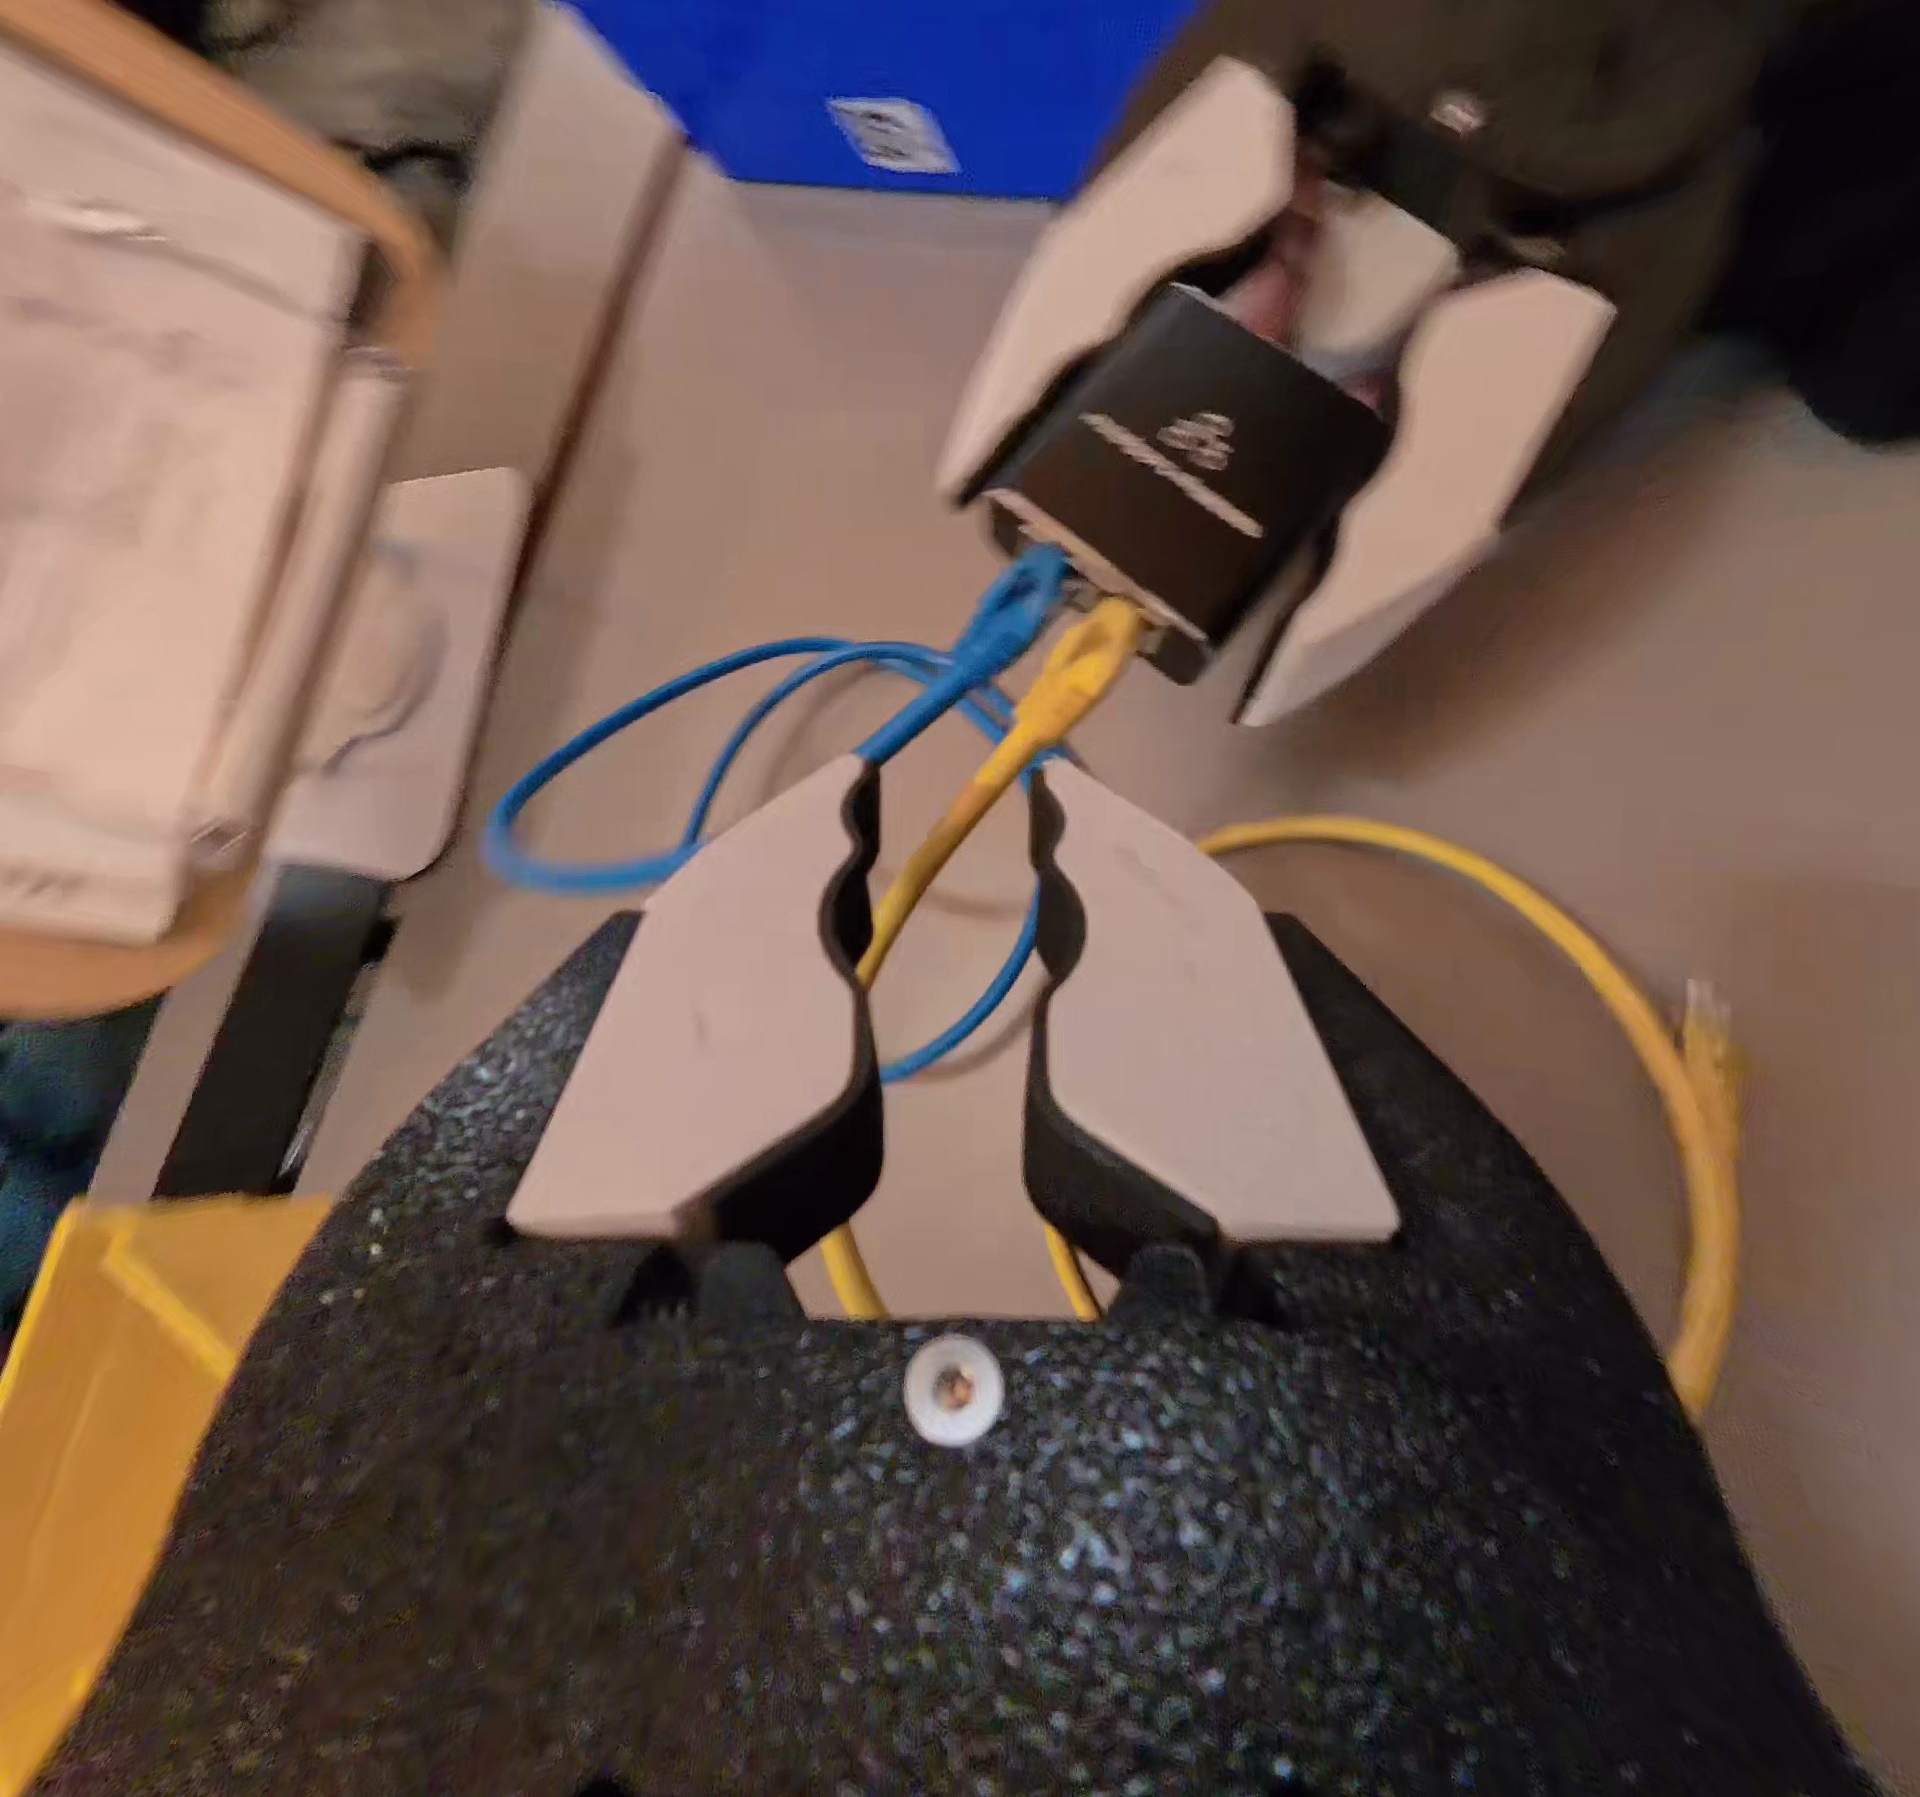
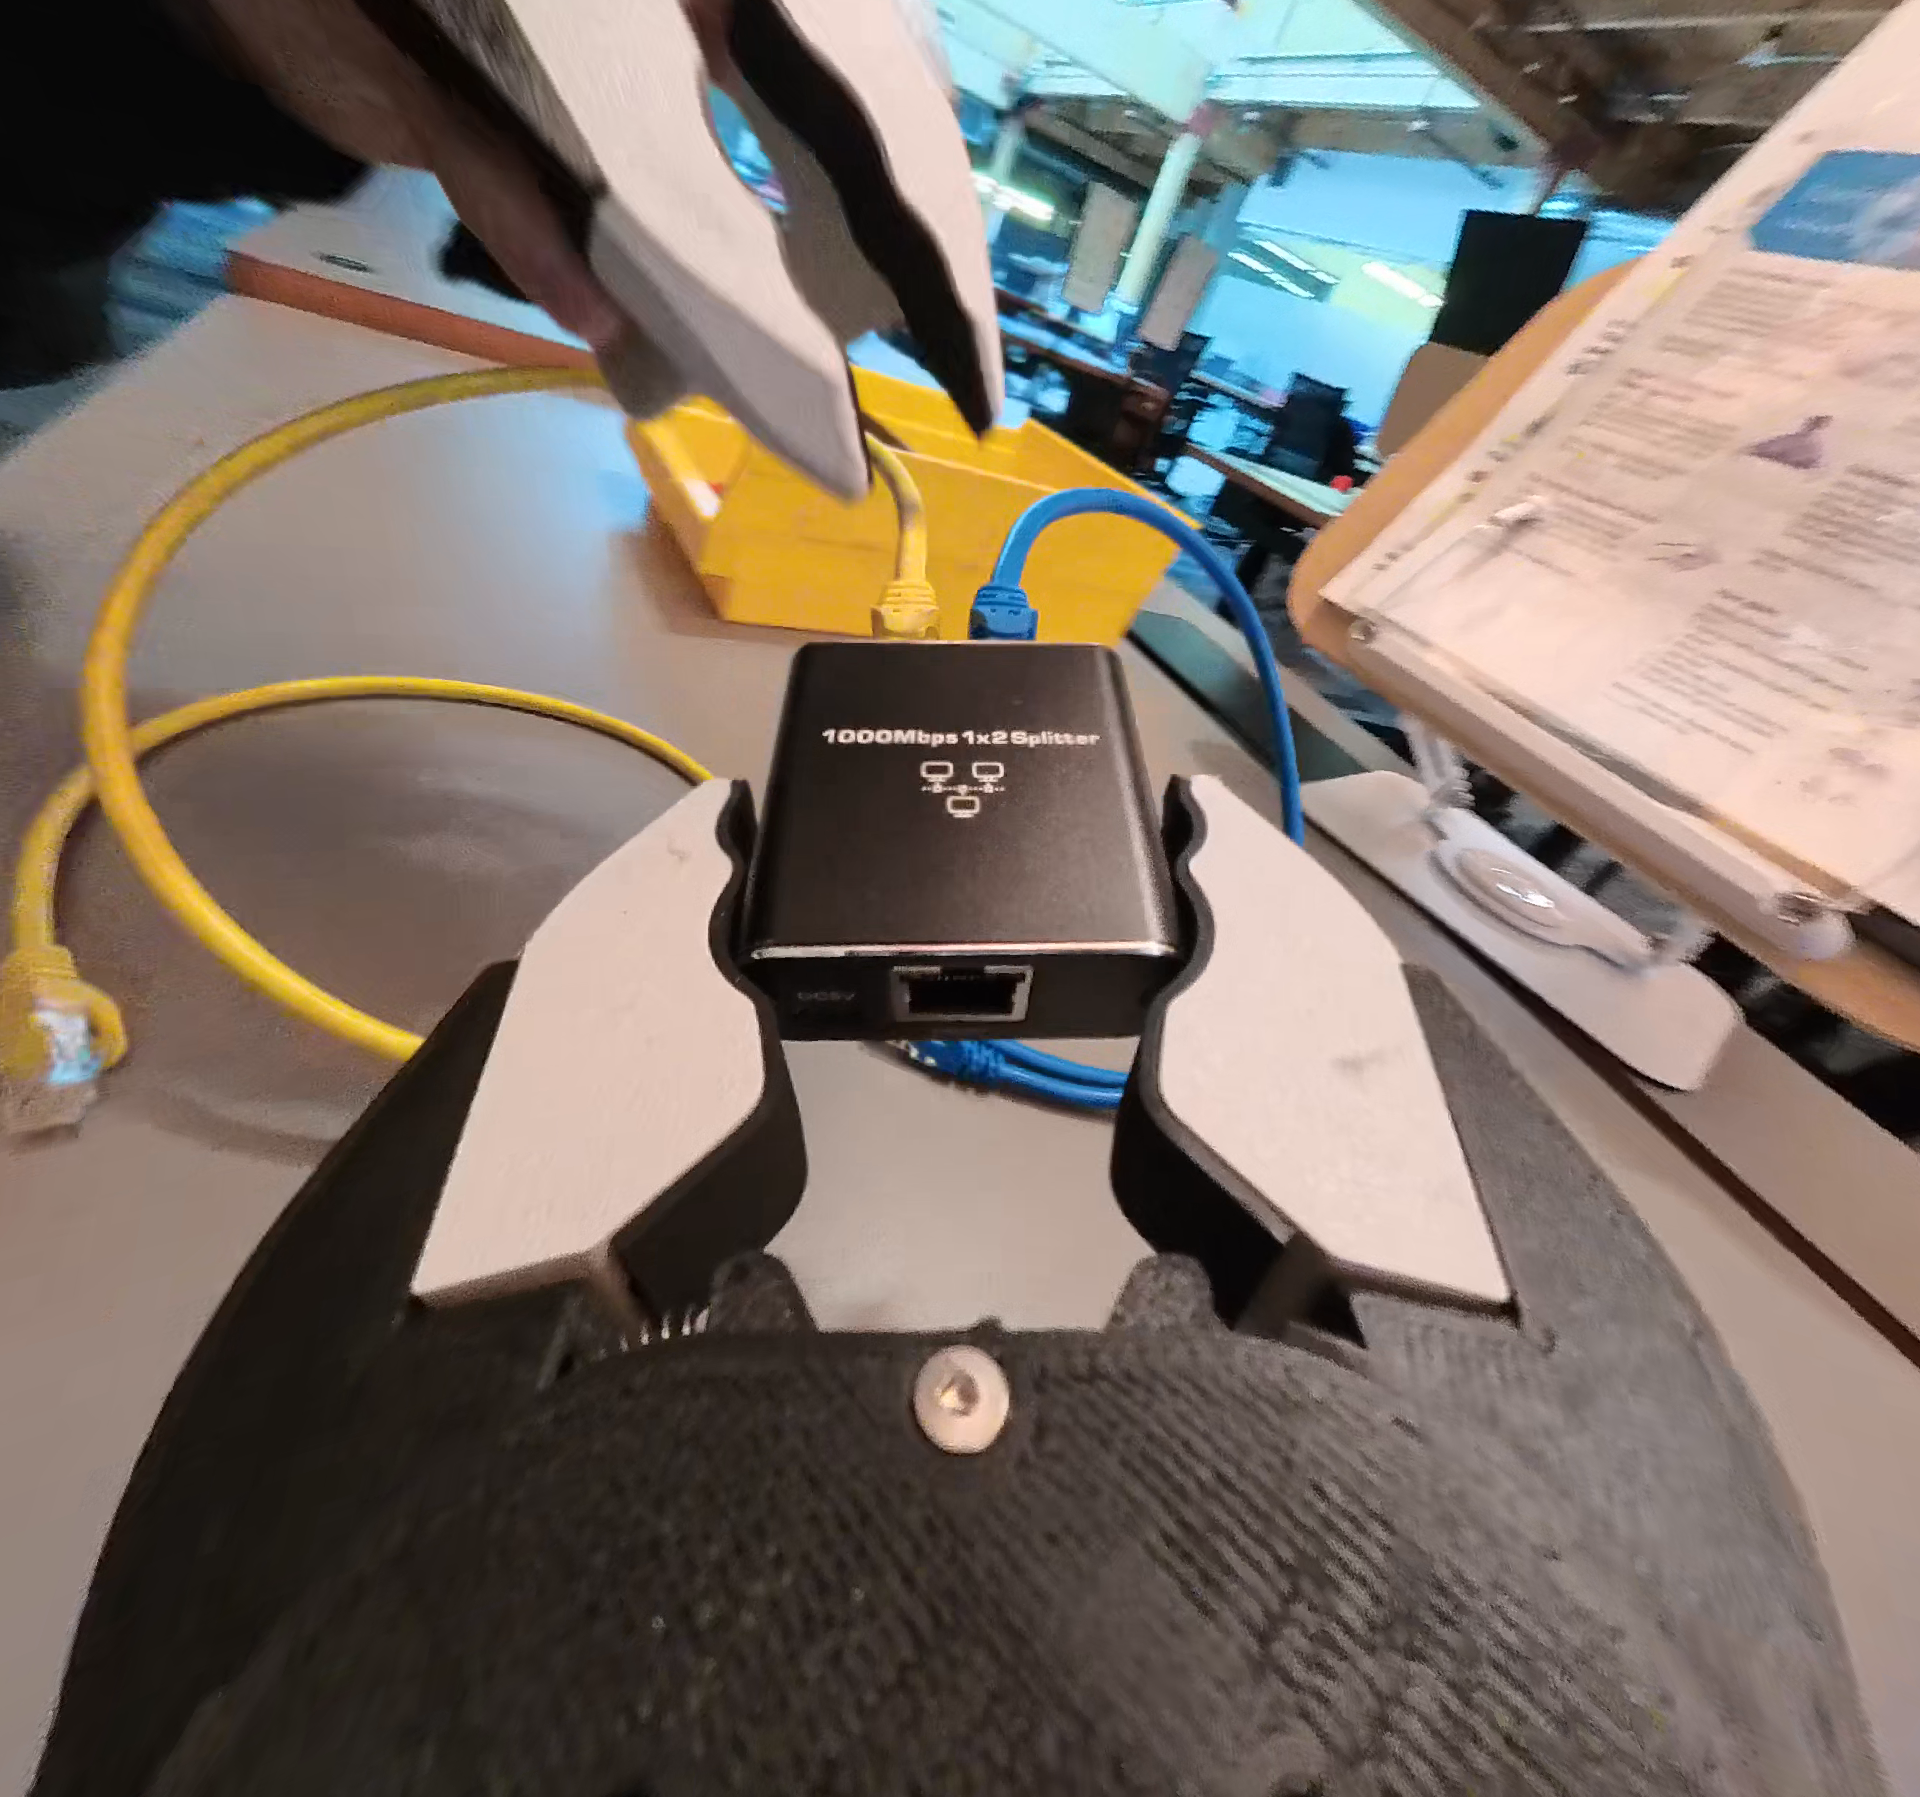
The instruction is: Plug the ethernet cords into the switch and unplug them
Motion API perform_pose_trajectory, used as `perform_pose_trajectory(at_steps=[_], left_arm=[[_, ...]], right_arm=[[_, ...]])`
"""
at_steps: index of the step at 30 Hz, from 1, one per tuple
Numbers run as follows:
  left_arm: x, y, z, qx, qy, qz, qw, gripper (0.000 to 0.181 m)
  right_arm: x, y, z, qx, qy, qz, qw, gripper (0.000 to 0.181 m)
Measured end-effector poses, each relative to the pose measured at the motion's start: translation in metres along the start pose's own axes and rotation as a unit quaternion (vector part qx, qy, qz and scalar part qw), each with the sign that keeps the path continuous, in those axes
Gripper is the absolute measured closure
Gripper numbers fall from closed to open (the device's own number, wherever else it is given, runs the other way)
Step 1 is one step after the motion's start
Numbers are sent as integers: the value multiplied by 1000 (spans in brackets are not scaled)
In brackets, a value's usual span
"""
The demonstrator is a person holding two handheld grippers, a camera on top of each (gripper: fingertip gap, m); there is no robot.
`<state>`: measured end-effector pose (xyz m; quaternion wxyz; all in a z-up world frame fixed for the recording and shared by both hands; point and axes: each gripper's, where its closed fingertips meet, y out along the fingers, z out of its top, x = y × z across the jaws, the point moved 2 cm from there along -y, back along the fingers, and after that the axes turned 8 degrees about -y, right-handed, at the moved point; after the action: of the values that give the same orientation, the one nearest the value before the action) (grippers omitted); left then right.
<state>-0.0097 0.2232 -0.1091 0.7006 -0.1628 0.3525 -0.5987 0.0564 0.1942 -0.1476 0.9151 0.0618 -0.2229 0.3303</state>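
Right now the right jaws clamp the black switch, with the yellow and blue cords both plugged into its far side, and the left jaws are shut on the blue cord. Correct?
Not quite. The right gripper does clamp the switch with both cords plugged in, but in the left wrist view the left gripper is open, its jaws either side of the yellow cord, not shut on the blue cord.

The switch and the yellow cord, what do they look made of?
Switch: probably metal, perhaps anodised aluminium, with a black satin sheen and bright edge highlights; plastic can't be ruled out. Yellow cord: flexible plastic or rubbery jacket, smooth and looped, with a clear plastic plug.
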Motion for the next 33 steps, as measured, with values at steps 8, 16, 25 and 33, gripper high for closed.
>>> perform_pose_trajectory(at_steps=[8,16,25,33], left_arm=[[21,-12,1,197,-405,-109,886,135],[37,26,15,269,-571,-385,673,136],[39,13,8,151,-461,-466,740,157],[48,-13,6,-33,-325,-528,784,157]], right_arm=[[24,-1,9,-19,-46,-131,990,107],[0,16,22,-36,-122,-131,983,107],[-25,-20,49,38,-70,76,994,97],[-42,-7,50,11,-101,96,990,94]])
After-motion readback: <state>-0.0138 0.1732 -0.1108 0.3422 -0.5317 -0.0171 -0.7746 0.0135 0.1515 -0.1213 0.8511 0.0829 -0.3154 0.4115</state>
